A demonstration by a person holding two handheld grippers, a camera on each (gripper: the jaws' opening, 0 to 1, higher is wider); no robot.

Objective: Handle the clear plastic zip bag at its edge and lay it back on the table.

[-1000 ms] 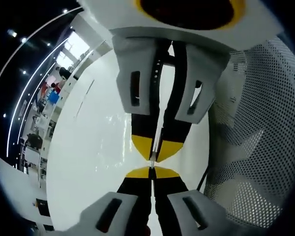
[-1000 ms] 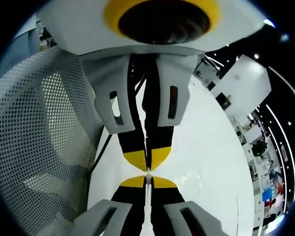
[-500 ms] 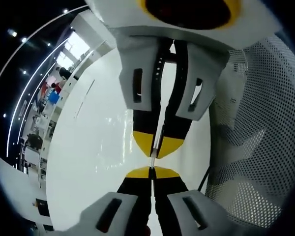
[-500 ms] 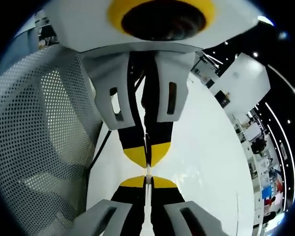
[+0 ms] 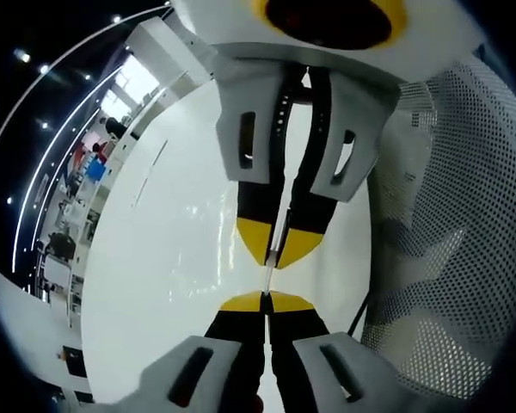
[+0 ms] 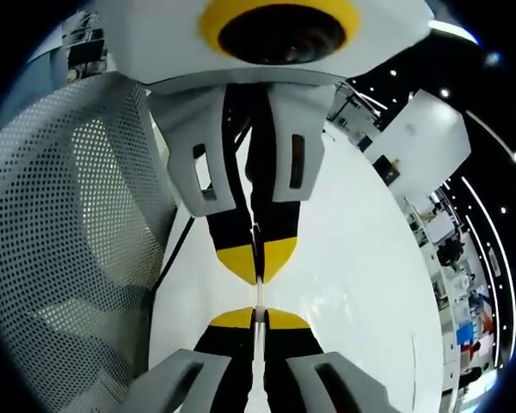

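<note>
Both claws faced each other tip to tip, each shut narrow on the thin edge of the clear zip bag (image 5: pixel 272 255), stretched between them above the white counter (image 5: pixel 172 258). Left claw (image 5: pixel 266 301) sat at 6 o'clock, right claw (image 6: pixel 256 317) likewise. Risk: uneven pulling could slip the slick film free, dropping it crumpled near the mesh chair (image 6: pixel 69 258).

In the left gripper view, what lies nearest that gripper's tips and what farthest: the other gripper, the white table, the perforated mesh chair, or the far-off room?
1. Right gripper: tip to tip, straight ahead, a thin clear plastic zip bag edge between them.
2. White table: behind the tips, to the left.
3. White perforated mesh chair: right side; too close to the table to call.
4. Background room: far left.
</note>
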